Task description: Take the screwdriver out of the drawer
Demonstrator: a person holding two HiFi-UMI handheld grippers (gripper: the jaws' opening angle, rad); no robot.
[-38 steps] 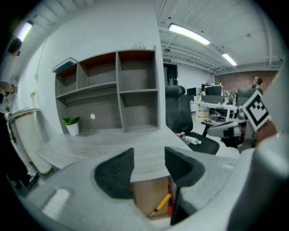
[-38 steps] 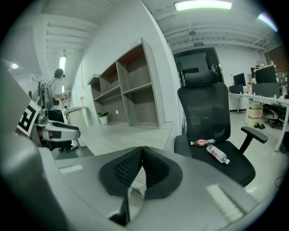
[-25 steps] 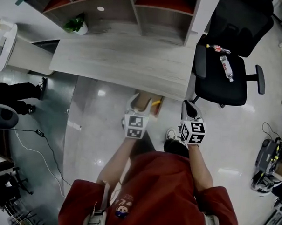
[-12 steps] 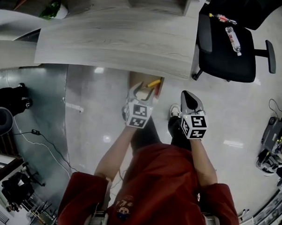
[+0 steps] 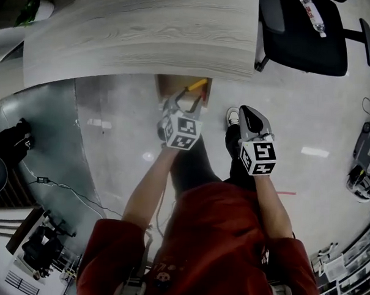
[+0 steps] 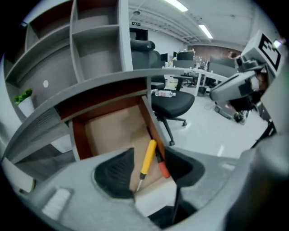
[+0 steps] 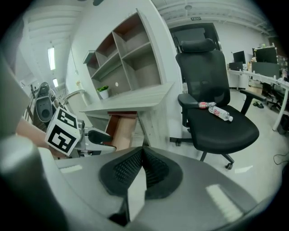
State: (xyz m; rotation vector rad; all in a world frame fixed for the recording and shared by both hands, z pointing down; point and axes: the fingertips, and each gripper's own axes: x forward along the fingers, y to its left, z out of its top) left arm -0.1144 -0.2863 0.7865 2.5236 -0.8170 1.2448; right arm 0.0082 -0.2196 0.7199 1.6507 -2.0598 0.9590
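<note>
Widely parted left gripper [image 5: 185, 106] jaws frame screwdriver [image 6: 148, 158]; right gripper [image 7: 142, 155] closed.

left gripper [image 6: 149, 168] held out front, jaws wide apart, gripping nothing. left forearm [image 5: 148, 188] bare, stretched fwd and angled a bit inward. right gripper [image 7: 142, 158] alongside it, jaws pressed together, empty. right forearm [image 5: 269, 205] bare too, extended. left tip sits a touch further fwd than the right. grippers near each other, not touching.
</note>
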